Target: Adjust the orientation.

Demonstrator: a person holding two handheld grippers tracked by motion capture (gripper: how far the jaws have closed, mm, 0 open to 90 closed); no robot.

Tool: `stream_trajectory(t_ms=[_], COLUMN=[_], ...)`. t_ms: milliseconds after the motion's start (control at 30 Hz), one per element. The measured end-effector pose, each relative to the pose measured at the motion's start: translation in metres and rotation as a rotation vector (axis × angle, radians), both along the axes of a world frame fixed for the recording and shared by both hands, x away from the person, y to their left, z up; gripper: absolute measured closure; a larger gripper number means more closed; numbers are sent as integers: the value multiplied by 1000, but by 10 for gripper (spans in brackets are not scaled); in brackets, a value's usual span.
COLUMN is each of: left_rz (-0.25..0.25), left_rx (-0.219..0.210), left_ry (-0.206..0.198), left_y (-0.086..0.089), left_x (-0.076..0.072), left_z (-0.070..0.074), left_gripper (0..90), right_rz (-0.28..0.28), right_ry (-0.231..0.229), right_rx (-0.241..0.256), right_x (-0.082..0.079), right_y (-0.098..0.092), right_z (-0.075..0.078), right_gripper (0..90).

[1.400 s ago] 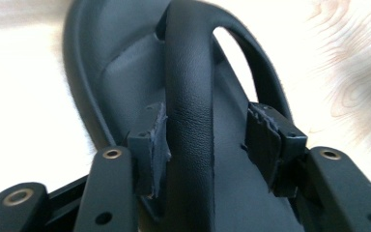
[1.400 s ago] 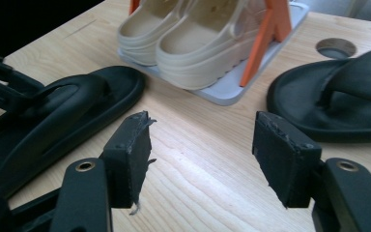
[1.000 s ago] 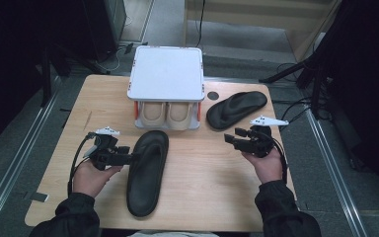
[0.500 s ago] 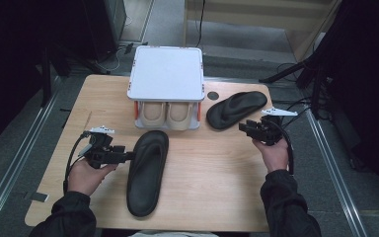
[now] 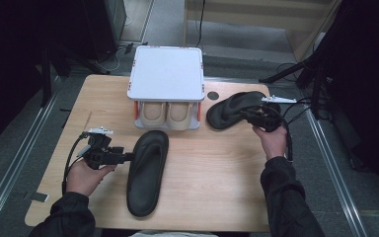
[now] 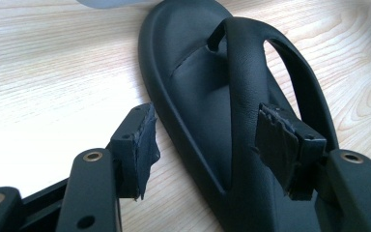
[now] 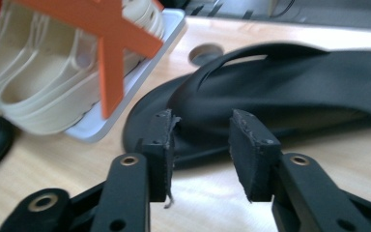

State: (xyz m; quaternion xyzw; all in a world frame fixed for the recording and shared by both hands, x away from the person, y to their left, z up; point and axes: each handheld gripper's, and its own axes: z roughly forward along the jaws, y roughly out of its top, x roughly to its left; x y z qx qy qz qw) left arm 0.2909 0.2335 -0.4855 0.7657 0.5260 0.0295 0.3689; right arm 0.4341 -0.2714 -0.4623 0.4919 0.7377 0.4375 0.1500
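A black flip-flop [image 5: 147, 174] lies lengthwise on the wooden table [image 5: 212, 182], toe end toward the rack. My left gripper [image 5: 128, 157] is open at its left edge. In the left gripper view the open jaws straddle the flip-flop's [image 6: 193, 92] rim, one pad over bare wood and the other by the strap; the left gripper [image 6: 207, 150] holds nothing. A second black flip-flop [image 5: 234, 108] lies at the back right. My right gripper [image 5: 249, 115] is open right beside it. Close behind the open right gripper [image 7: 200, 145] lies that flip-flop [image 7: 299, 82].
A small white rack [image 5: 167, 74] with orange braces [image 7: 111, 58] stands at the back middle, holding a beige pair of shoes [image 5: 170, 114] under its top. A round hole [image 5: 213, 95] sits in the table beside it. Metal rails run along both table sides.
My right gripper has moved away from the person, up to the far flip-flop. The left gripper has stayed at the near flip-flop's edge.
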Motion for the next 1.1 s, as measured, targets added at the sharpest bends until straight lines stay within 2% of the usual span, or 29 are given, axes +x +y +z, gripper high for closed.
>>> stream_trajectory(t_ms=[33,100,200,300,367,433,500,633,700,733,800,933,1033,1100], left_rz=[1,1,9,25,32,46,51,65,70,71,78,80,81,84], left_rx=[-6,-4,2,-3,-10,-6,-7,-4,-2,1,1,5,11,10], left_ry=[4,2,4,1,5,4,9,11,10,12,13,15,10,10], left_y=[1,1,3,6,9,12,14,16,17,17,18,18,18,18], left_x=[-1,-2,-5,-9,-12,-14,-16,-20,-22,-22,-24,-25,-25,-25], left_z=[0,0,0,0,-1,-1,-2,-3,-3,-4,-4,-5,-5,-6], left_gripper=[407,406,406,406,407,409,411,411,411,411,411,410,409,408], right_rz=[-4,2,-2,-11,-13,-21,-23,-45,-43,-50,-66,-82,-94,-96], right_ry=[-9,17,3,-4,20,10,25,15,58,54,61,83,74,77], right_rx=[4,-28,-66,-65,-78,-59,-62,-71,-102,-109,-89,-102,-104,-122], right_x=[2,9,20,29,37,42,48,59,67,71,76,86,90,92], right_y=[-1,-1,-2,-6,-9,-13,-15,-17,-18,-19,-21,-25,-26,-26], right_z=[0,0,0,-1,-1,0,0,-4,-7,-8,-11,-17,-21,-25], right_gripper=[641,643,680,743,800,853,895,900,900,900,900,900,900,900])
